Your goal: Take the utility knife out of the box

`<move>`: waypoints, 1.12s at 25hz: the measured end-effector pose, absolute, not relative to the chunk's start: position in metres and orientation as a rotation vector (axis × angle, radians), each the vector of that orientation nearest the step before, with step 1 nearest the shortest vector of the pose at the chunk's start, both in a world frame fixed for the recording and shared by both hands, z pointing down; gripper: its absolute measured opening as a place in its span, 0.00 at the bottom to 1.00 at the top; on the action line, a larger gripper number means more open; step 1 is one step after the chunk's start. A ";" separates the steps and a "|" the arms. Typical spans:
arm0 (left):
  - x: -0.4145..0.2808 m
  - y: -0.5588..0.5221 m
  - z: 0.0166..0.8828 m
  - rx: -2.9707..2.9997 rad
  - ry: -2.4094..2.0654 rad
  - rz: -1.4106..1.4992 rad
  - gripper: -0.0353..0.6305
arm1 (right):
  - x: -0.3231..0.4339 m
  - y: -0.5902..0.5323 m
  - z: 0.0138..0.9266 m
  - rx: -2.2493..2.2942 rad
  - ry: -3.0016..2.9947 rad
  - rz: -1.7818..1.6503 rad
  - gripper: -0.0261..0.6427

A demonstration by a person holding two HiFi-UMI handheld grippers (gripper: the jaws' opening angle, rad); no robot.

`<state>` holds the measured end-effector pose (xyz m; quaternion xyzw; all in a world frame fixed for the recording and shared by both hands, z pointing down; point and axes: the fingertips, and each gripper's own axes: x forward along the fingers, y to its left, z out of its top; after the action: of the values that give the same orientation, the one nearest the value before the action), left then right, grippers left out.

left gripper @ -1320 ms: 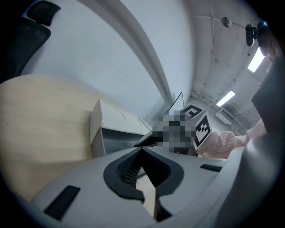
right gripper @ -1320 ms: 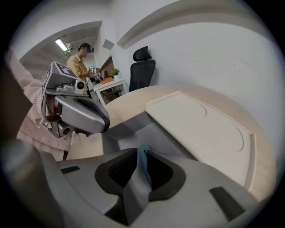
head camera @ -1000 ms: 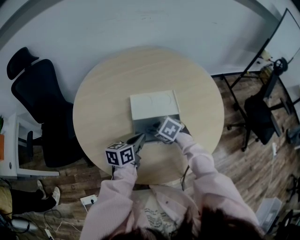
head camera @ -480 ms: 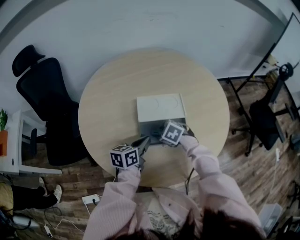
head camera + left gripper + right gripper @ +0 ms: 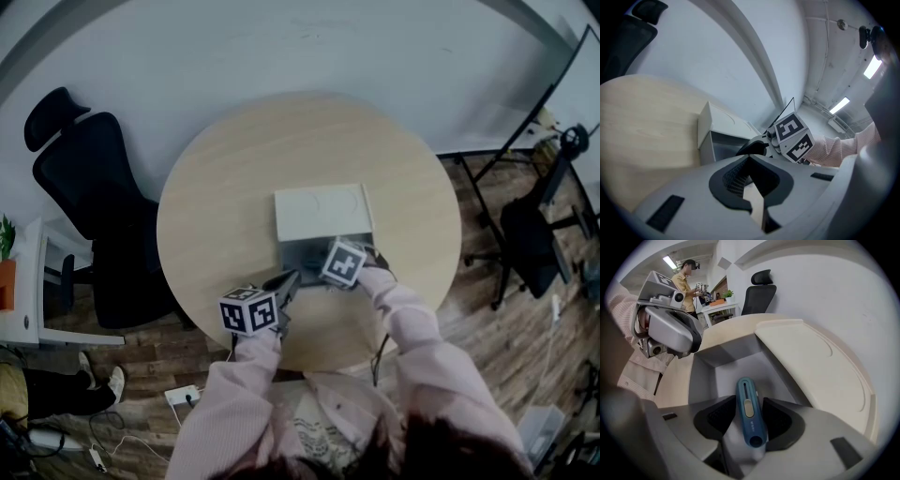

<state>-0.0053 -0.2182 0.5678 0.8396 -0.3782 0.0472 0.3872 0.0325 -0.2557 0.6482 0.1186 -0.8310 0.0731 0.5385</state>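
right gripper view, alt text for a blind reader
A blue utility knife lies in an open box, between the open jaws of the right gripper, which have just been opening. The left gripper hovers at upper left.

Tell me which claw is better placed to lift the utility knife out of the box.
Right. The right claw reaches down into the open box; its jaws have just been opening and straddle the utility knife without pressing it. The left claw sits shut outside the box.
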 end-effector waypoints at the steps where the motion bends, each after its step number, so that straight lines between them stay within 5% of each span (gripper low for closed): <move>1: -0.006 -0.218 0.568 2.135 -0.964 0.119 0.07 | 0.032 -0.255 0.649 0.274 -1.976 0.174 0.34; 28: -0.003 -0.214 0.564 2.128 -0.969 0.091 0.07 | 0.036 -0.250 0.649 0.254 -1.977 0.152 0.25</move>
<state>-0.0031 -0.2144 0.5643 0.8373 -0.3812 0.0356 0.3904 0.0357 -0.2501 0.6487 0.1067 -0.8319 0.0639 0.5408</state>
